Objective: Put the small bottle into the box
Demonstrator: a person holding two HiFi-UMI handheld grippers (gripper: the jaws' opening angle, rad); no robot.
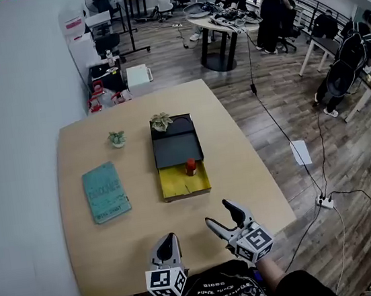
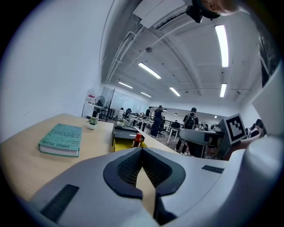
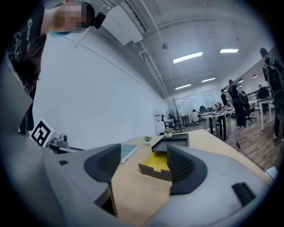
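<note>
The small bottle (image 1: 190, 167), red-capped, stands upright inside the yellow tray of the open box (image 1: 177, 185) at the middle of the table; the box's dark lid (image 1: 177, 148) lies behind it. In the left gripper view the bottle (image 2: 137, 138) shows at the box's (image 2: 120, 143) right side. My left gripper (image 1: 167, 240) (image 2: 142, 153) is shut on nothing, near the table's front edge. To its right, my right gripper (image 1: 218, 213) (image 3: 144, 166) is open and empty, pointing at the box (image 3: 156, 162); the bottle does not show there.
A teal book (image 1: 105, 192) (image 2: 61, 139) lies left of the box. Two small potted plants (image 1: 117, 138) (image 1: 161, 121) stand behind it. The wooden table (image 1: 243, 170) ends just right of the box. Desks, chairs and people fill the far room.
</note>
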